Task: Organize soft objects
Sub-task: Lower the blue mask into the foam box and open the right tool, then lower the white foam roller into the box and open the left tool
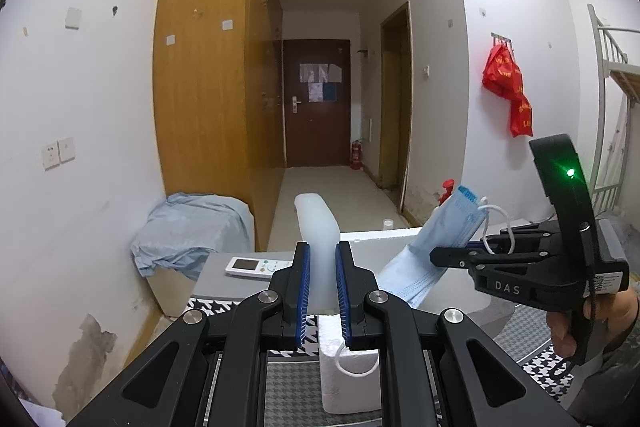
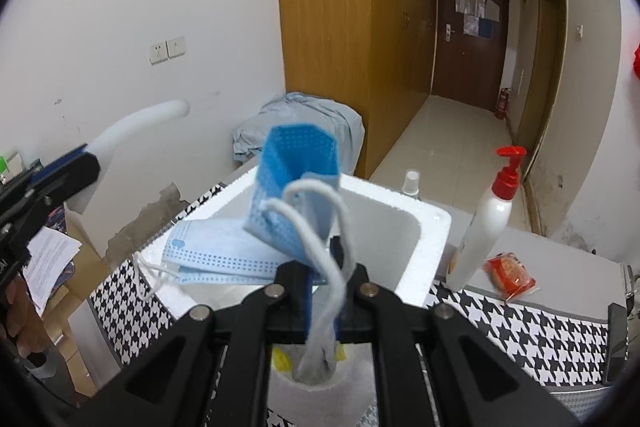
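Note:
My left gripper [image 1: 323,291] is shut on a pale translucent soft strip [image 1: 318,227] that stands upright between its blue pads; it also shows in the right wrist view [image 2: 132,127] at the left. My right gripper [image 2: 325,267] is shut on a blue face mask [image 2: 294,187], its white ear loops [image 2: 332,247] hanging over the fingers. In the left wrist view the right gripper [image 1: 444,254] holds the mask [image 1: 444,227] above a white foam box [image 1: 384,239]. Another blue mask [image 2: 224,255] lies over the box's left rim [image 2: 432,251].
A white pump bottle with a red top [image 2: 488,223] and a red snack packet [image 2: 510,277] stand right of the box. A white remote [image 1: 256,267] lies on the grey table. A houndstooth cloth [image 2: 516,331] covers the table. A cloth-covered box [image 1: 192,227] stands by the wardrobe.

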Demonstrator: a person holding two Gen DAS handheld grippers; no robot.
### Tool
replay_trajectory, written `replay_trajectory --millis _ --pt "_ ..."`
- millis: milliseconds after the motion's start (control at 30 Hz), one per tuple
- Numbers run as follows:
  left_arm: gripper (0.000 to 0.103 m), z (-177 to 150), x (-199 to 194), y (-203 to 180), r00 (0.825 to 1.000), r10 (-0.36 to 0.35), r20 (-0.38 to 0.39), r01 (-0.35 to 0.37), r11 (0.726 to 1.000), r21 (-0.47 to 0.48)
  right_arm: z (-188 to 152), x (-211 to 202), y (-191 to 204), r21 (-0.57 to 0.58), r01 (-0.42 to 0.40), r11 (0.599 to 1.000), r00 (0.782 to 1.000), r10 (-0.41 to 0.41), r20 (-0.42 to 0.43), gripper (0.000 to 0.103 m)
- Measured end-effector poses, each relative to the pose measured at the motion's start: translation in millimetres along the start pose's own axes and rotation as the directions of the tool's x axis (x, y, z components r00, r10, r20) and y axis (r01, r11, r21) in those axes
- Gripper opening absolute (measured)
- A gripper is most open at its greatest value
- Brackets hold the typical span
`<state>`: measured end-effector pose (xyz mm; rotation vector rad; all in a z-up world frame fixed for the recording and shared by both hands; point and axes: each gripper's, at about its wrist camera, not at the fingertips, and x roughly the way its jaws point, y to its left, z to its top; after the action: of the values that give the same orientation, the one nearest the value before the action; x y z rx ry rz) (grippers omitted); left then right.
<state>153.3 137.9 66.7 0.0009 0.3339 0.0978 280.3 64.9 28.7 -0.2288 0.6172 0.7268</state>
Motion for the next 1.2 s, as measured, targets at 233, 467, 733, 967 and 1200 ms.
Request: replay_trajectory --millis 233,467,733,967,1200 --pt "0.014 -1.1 -1.2 0.9 1.0 0.003 0.002 -0.003 1.0 -0.001 -4.5 -17.2 10.4 -0.047 0.039 0.998 0.997 -0.036 0.064 0.078" --pt "0.014 -1.4 -0.6 2.4 1.0 0.005 0.003 -0.005 1.0 -0.004 -9.1 -22.4 13.6 -0.061 0.04 0.997 0.997 -0.035 0.069 0.078" --pt "0.014 -1.7 8.2 0.9 1.0 -0.003 -0.009 0.003 1.0 -0.007 -12.1 -36.2 6.6 -0.05 0.063 0.997 0.992 -0.057 0.112 0.09" --pt "0.014 -2.0 11.9 -3.4 1.0 -0.018 -0.015 0.018 1.0 -0.005 -14.4 -48.6 0.2 -0.039 0.084 0.996 0.987 -0.078 0.144 0.1" --pt "0.014 -2.2 13.4 -9.2 0.999 -0.034 -0.02 0.034 0.999 0.001 -20.4 -60.2 -7.8 -0.02 0.104 0.994 0.983 -0.1 0.156 0.1"
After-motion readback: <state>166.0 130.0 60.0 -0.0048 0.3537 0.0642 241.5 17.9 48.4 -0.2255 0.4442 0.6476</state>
